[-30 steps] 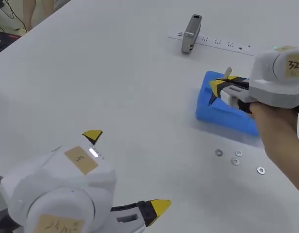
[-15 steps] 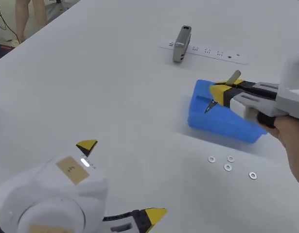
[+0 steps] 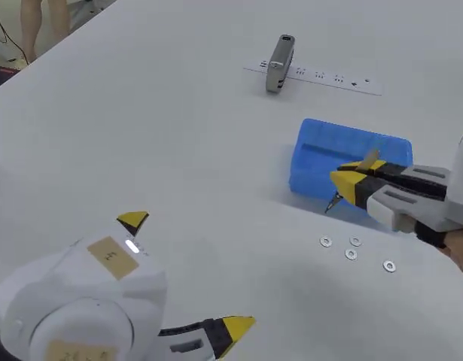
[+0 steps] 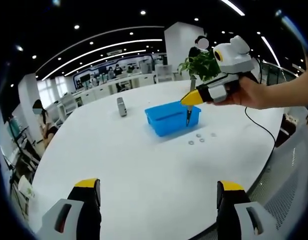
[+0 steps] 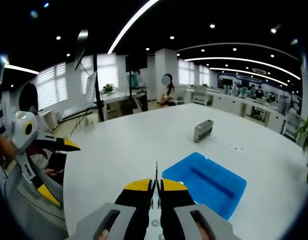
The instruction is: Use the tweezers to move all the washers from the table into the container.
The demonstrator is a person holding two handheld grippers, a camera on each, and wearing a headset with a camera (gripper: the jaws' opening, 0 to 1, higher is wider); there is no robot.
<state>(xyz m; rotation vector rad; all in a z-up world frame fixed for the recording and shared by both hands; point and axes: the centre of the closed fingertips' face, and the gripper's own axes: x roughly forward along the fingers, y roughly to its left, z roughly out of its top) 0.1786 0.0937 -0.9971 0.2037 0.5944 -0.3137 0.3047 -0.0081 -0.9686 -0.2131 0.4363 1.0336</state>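
The right gripper (image 3: 342, 182) is pinching the tweezers (image 3: 331, 201) between its pressed-together jaws. The tweezer tips are pointing down over the white worktop (image 3: 178, 135), just beside the near wall of the blue container (image 3: 351, 147). 4 washers (image 3: 351, 254) are lying loose in a small cluster on the worktop, near the container and toward the worktop's right edge. Whether the tips are carrying anything is too small to tell. The left gripper (image 3: 186, 274) is hanging idle with its jaws spread wide, well apart from the work, toward the worktop's near-left edge.

The washers are looking thin, flat, hard and very light, so they are likely to skate on the smooth top or flick away under a careless squeeze. The surest hold is probably across the ring, with 1 tip going through the hole and the other outside the rim.
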